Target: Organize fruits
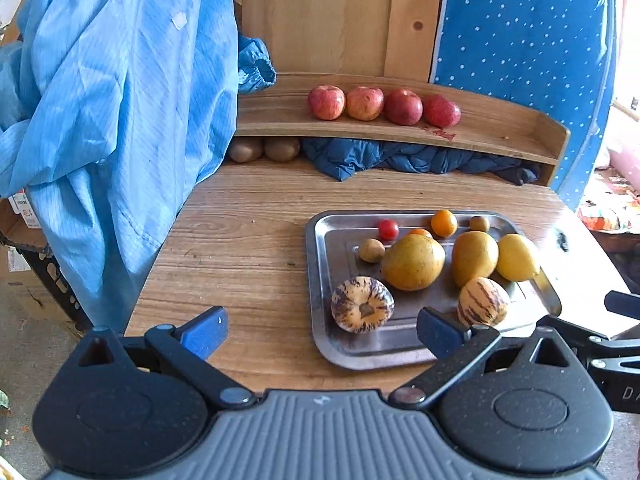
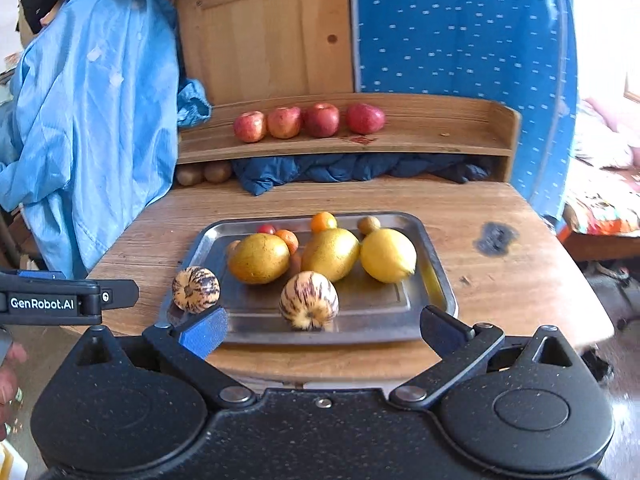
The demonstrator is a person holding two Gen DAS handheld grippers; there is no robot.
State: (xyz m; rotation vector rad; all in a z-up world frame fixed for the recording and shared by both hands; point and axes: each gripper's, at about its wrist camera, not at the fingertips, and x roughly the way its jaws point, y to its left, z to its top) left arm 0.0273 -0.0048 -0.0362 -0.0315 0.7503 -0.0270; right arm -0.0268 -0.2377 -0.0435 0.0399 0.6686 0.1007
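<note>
A steel tray (image 1: 320, 240) (image 2: 436, 280) on the wooden table holds two striped pepino melons (image 1: 362, 304) (image 2: 308, 300), three large yellow fruits (image 1: 414, 262) (image 2: 387, 255), small oranges (image 1: 444, 223), a cherry tomato (image 1: 388, 229) and small brown fruits (image 1: 371, 250). Several red apples (image 1: 326, 102) (image 2: 322, 120) line the wooden shelf (image 1: 500, 136). Two kiwis (image 1: 282, 148) lie under it. My left gripper (image 1: 322, 332) is open and empty before the tray's near left corner. My right gripper (image 2: 322, 330) is open and empty at the tray's near edge.
A blue coat (image 1: 112, 120) hangs at the left over the table edge. Dark blue cloth (image 1: 400, 158) is stuffed under the shelf. A dotted blue fabric (image 1: 520, 40) stands behind on the right. A dark stain (image 2: 495, 237) marks the table right of the tray.
</note>
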